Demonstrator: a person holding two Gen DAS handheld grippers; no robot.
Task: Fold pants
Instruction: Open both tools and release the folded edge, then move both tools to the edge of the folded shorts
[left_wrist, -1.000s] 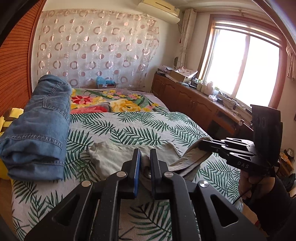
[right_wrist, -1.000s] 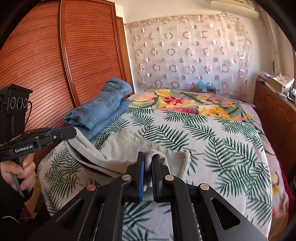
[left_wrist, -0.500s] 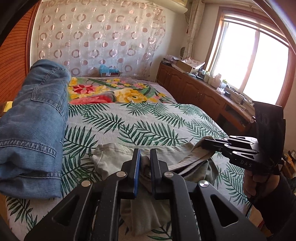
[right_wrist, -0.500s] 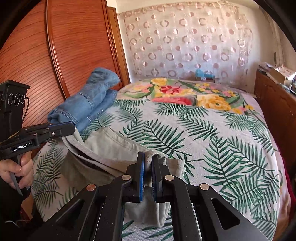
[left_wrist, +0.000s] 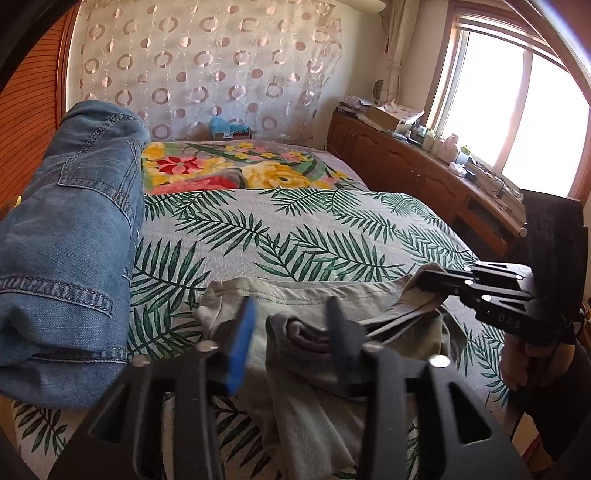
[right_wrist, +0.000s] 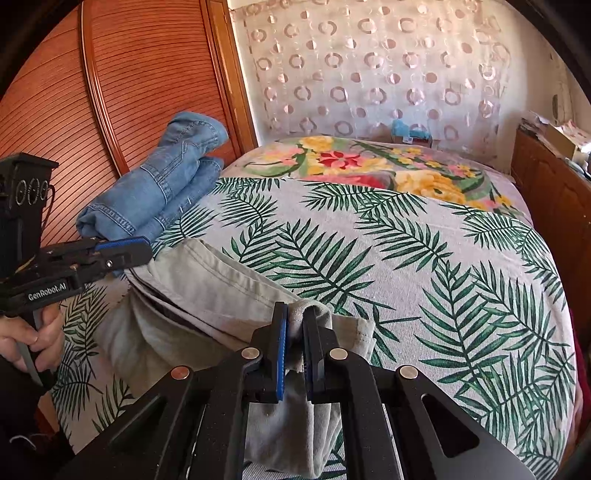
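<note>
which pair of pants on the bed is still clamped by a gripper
The grey-green pants, pinched by the right gripper at the bed's near edge; the blue jeans lie untouched by the wardrobe.

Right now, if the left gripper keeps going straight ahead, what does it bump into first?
Probably the grey pants. The left gripper, jaws opening, points down at their bunched fabric between its fingers.

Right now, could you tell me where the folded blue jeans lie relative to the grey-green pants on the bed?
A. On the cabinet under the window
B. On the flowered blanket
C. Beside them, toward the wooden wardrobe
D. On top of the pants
C: the folded blue jeans lie along the bed's edge by the wooden wardrobe, beside the grey-green pants.
</note>
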